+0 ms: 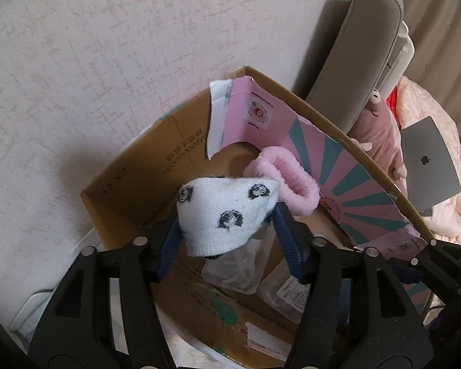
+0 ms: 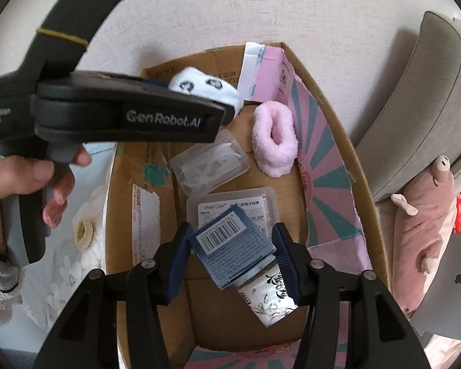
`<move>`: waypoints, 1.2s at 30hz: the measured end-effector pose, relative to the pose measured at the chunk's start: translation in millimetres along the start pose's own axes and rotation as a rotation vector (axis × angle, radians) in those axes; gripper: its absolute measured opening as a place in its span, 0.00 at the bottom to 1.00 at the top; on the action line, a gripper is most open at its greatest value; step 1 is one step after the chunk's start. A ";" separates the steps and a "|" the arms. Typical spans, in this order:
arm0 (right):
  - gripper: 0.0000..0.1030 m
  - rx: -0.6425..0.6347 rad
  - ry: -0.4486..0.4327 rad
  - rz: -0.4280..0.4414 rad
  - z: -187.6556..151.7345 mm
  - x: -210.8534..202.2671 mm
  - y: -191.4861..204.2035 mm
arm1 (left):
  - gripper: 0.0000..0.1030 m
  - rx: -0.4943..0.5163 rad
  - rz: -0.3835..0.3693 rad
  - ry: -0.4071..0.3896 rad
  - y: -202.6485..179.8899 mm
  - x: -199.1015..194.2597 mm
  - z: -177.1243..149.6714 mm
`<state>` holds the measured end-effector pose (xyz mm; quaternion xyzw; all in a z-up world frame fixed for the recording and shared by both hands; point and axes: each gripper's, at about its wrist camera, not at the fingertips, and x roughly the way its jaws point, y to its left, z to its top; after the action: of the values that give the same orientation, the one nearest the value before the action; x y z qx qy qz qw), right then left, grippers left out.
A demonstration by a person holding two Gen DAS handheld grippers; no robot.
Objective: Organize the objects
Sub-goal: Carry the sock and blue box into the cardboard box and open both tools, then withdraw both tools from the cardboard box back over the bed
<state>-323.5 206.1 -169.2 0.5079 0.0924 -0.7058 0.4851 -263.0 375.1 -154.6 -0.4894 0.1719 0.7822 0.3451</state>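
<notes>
My left gripper is shut on a white sock with dark prints and holds it above the open cardboard box. The sock also shows in the right wrist view, at the tip of the left gripper. My right gripper is shut on a dark blue carton with a barcode, held over the box. Inside the box lie a pink fluffy band, a clear case of floss picks, a flat labelled pack and a printed white tube.
A pink-and-teal printed sheet lines the box's right wall. Right of the box are a grey cushion, a pink plush pig and a silver laptop. A beige scrunchie lies on floral fabric left of the box.
</notes>
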 end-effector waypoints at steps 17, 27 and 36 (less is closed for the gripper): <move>0.94 0.060 -0.025 0.009 -6.6 -16.2 -6.3 | 1.00 -0.043 -0.050 -0.040 1.7 -27.9 3.3; 0.94 0.033 -0.124 -0.013 5.0 -66.9 4.4 | 1.00 -0.051 -0.040 -0.155 0.8 -102.0 -8.4; 0.94 -0.021 -0.238 0.016 12.0 -112.5 39.4 | 1.00 -0.092 0.079 -0.267 20.4 -183.9 -46.6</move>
<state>-298.9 244.9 -58.6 0.4162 0.0378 -0.7561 0.5036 -195.3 264.2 -14.9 -0.3892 0.1078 0.8604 0.3109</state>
